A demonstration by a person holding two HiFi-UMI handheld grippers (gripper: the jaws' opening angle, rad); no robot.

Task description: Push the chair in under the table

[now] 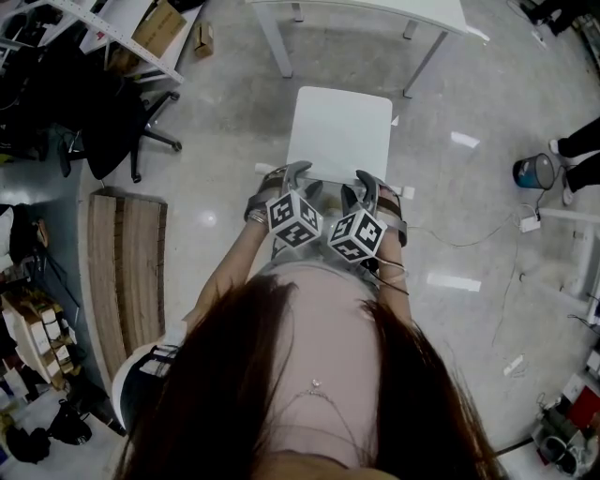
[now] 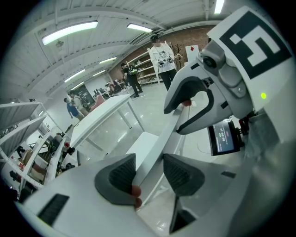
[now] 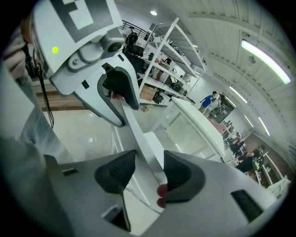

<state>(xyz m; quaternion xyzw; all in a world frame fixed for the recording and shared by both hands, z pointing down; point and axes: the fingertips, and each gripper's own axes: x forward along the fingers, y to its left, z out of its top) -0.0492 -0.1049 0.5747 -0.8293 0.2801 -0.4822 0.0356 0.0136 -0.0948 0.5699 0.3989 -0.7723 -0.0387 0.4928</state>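
With the left tool (image 2: 149, 173) and right tool (image 3: 150, 173) each straddling the chair backrest (image 1: 330, 184), jaws apart, push evenly and squarely toward the desk (image 1: 375, 9).

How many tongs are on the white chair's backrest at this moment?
2. The left tongs straddle the left part of the chair backrest; the right tongs straddle its right part. Neither is hidden.

Glossy grey floor (image 1: 216, 122), black office chair (image 1: 112, 131), shelving (image 3: 171, 51).
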